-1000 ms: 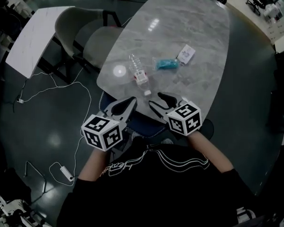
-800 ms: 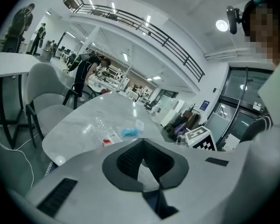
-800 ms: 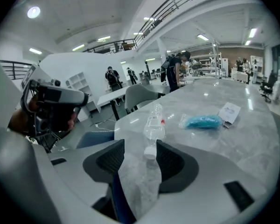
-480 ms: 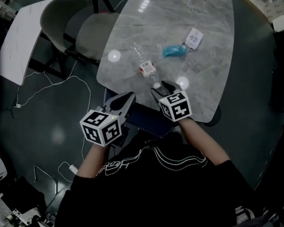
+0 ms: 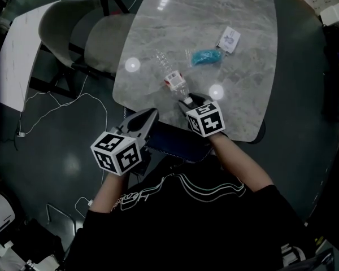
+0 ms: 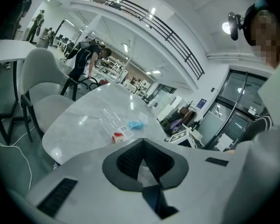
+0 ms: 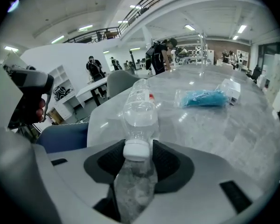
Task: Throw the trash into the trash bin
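One clear plastic bottle (image 5: 170,75) lies on the marble worktop (image 5: 243,95), its white cap between the spread jaws of the right hand-held gripper (image 5: 192,99) at its 5 o'clock, and the pads are not pressing it. The left hand-held gripper (image 5: 152,113), jaws closed on nothing, hangs off the edge at 7 o'clock. One blue packet (image 5: 206,56) and one white packet (image 5: 230,39) lie at the bottle's 1 o'clock.

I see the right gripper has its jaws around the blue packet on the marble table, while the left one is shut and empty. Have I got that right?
Not quite. The right gripper has its jaws around the white-capped end of the clear bottle, not the blue packet, which lies farther along the marble table. The right gripper view shows it. The left gripper is shut and empty.
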A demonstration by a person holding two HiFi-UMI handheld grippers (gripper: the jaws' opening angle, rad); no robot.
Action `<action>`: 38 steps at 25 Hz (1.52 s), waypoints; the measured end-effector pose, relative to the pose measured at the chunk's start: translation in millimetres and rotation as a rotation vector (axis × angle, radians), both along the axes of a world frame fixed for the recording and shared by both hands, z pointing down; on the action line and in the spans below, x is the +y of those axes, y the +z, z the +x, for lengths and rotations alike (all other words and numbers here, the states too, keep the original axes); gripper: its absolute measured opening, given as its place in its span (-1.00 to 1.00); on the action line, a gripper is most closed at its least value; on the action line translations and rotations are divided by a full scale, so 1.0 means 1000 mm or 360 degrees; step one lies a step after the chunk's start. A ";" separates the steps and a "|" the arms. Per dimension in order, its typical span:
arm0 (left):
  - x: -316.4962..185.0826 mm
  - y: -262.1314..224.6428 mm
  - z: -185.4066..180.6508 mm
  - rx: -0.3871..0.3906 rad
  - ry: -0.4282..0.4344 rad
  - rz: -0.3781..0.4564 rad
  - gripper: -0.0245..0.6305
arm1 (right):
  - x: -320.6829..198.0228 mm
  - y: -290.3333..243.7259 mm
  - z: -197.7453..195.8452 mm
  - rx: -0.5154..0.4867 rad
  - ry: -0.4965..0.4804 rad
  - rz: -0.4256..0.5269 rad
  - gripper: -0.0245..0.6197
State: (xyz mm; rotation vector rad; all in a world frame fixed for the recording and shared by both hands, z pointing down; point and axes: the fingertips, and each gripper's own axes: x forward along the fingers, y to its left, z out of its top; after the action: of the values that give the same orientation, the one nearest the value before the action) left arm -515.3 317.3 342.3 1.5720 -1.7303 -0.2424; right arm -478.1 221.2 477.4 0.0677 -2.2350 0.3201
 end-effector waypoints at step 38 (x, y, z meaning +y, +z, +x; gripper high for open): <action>-0.148 -0.030 0.236 -0.0062 0.0415 -0.0011 -0.91 | -0.154 -0.127 0.242 -0.0537 0.0532 0.0004 -0.38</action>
State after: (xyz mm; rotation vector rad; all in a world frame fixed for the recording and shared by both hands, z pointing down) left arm -279.1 168.9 312.3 1.7866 -1.5321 -0.0765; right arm -235.7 67.3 350.3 0.4191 -2.5575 0.5426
